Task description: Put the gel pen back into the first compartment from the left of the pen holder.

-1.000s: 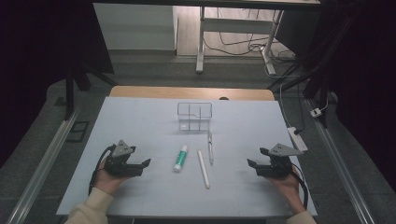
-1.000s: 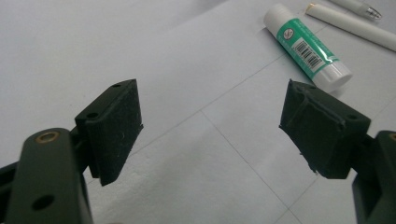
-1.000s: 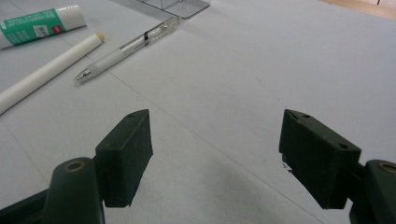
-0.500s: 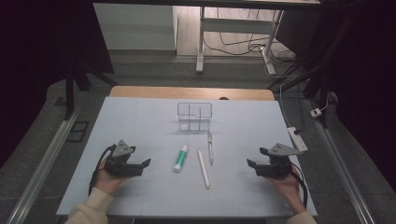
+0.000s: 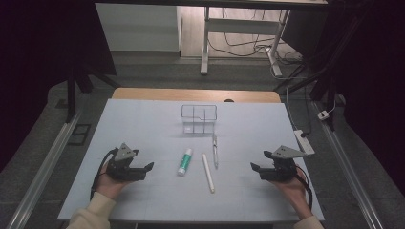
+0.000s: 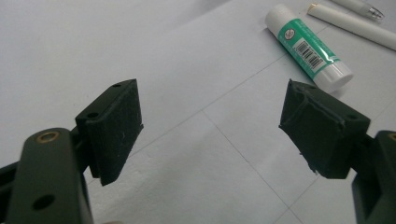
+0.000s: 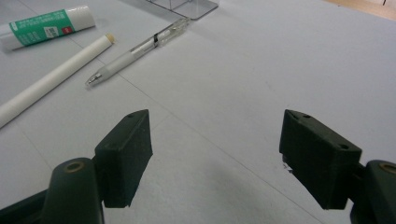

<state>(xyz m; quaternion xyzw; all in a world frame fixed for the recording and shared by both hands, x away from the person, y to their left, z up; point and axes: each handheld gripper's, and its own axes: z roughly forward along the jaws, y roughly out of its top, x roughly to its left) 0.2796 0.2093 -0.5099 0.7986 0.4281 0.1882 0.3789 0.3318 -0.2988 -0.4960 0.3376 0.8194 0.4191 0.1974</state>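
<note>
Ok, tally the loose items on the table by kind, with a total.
Glue stick: 1
White stick: 1
Pen: 1
Clear organiser: 1
Total: 4

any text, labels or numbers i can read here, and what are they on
Glue stick: green label with a barcode and a round symbol; its print is too small and blurred to read.
Pen: no legible text.
White stick: unmarked.
Clear organizer: no text.
</note>
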